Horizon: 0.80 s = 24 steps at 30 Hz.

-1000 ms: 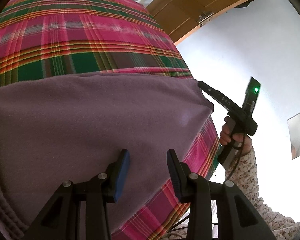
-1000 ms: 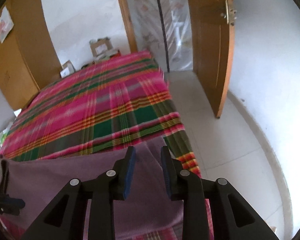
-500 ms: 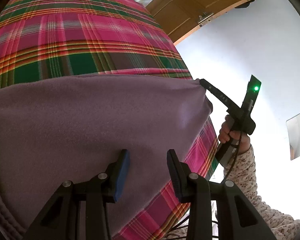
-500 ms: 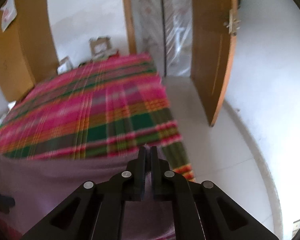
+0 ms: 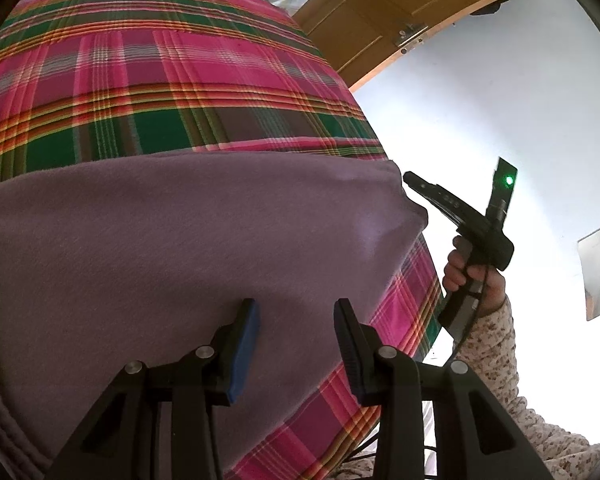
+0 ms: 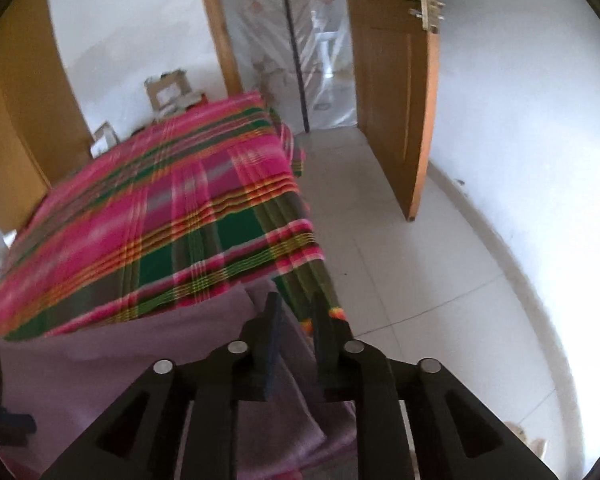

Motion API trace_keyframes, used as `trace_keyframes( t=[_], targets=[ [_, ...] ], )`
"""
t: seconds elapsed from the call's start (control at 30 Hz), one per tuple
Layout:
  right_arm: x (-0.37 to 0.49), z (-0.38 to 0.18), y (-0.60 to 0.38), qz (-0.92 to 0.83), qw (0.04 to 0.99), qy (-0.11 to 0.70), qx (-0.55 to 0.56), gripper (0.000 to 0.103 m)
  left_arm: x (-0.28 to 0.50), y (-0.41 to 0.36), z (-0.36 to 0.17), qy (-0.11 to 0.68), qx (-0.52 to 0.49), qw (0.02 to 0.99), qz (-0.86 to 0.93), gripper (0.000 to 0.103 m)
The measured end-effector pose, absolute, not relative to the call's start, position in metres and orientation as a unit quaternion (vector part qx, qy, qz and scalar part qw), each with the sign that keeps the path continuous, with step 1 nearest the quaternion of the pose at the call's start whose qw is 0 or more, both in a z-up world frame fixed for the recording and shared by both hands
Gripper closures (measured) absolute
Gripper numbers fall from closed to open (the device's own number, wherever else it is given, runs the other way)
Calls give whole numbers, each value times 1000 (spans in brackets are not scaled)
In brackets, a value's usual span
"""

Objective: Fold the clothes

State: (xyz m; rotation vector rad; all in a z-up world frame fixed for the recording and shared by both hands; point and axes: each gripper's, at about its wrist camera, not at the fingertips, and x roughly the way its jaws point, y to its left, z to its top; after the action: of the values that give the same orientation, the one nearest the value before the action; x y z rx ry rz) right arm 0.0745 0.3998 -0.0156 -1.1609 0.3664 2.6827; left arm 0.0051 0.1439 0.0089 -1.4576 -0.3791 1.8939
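left wrist view: a purple garment lay spread on the plaid bed, its corner at the bed's right edge. the left gripper hung released over the cloth, nothing between its jaws. beyond the corner a hand held the right gripper, just beside the corner.

right wrist view: the right gripper was opening, jaws slightly apart above the garment, grasping nothing.
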Motion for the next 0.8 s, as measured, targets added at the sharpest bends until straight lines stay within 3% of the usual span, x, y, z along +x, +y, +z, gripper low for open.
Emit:
trace_keyframes(
  t=[0.13,0.23,0.53,0.7,0.8],
  targets=[
    [98,-7,404,913,83,144,-372,82,6,147,9,-145,-565,357,729,64],
    [111,-5,401,920,62,143,-359,72,7,151,10,-138,-565,358,730,63],
    [135,-21,387,913,122,49,-387,65,8,160,12,-124,-571,361,727,63],
    [148,-17,403,912,143,82,-376,65,8,171,14,-110,-572,369,724,63],
    [155,-12,409,918,108,134,-358,65,6,179,14,-106,-575,372,721,63]
  ],
)
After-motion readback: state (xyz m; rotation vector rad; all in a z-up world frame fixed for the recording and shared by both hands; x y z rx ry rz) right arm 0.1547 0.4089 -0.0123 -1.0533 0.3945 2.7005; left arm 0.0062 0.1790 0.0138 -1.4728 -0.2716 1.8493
